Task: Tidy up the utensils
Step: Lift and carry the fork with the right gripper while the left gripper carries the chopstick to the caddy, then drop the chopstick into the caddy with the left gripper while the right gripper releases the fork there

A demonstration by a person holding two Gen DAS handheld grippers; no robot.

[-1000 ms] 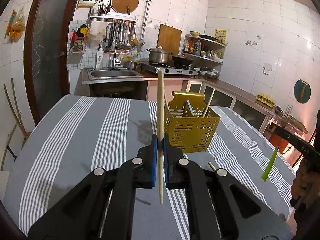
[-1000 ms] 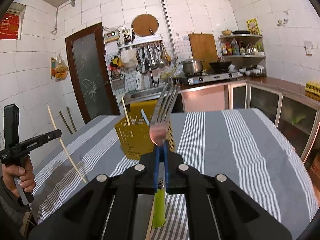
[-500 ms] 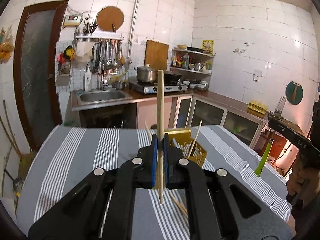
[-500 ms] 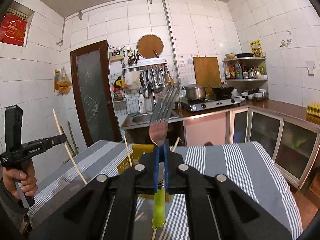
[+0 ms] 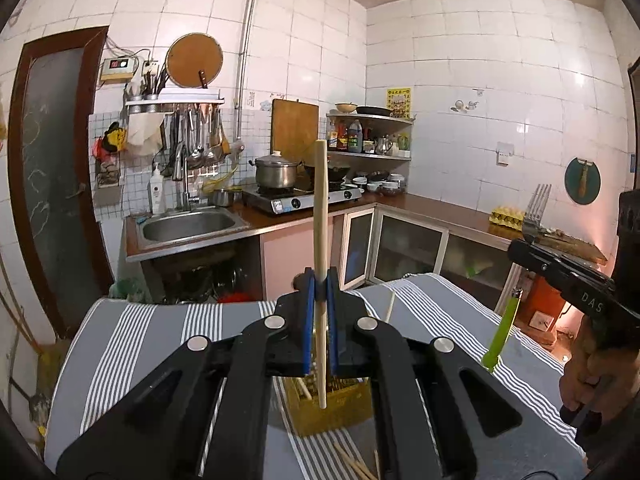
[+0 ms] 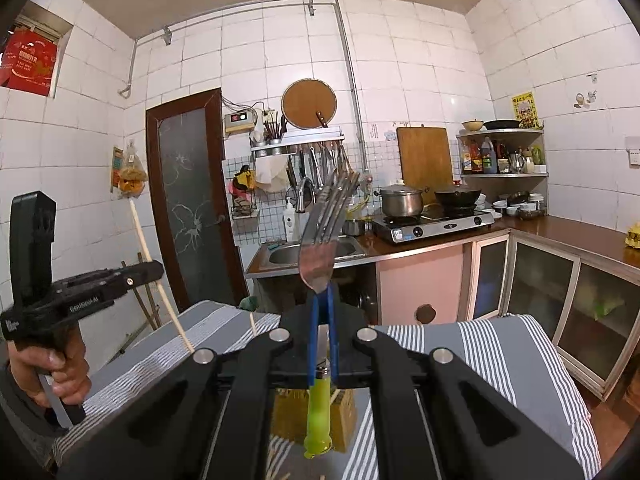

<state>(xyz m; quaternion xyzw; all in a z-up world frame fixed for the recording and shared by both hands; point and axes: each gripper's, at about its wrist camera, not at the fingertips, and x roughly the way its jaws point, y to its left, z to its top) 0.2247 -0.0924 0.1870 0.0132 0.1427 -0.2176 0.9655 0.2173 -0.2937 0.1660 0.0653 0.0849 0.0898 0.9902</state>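
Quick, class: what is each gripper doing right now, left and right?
Left gripper: shut on a wooden chopstick, held upright.
Right gripper: shut on a green-handled fork, tines up.

Caddy on table, loose chopsticks in front (nearer the camera)

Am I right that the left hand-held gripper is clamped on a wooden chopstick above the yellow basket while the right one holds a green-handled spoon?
Not quite: the right hand-held gripper holds a green-handled fork, not a spoon; the right wrist view shows its tines. The rest stands: the left hand-held gripper is clamped on a wooden chopstick above the yellow basket.
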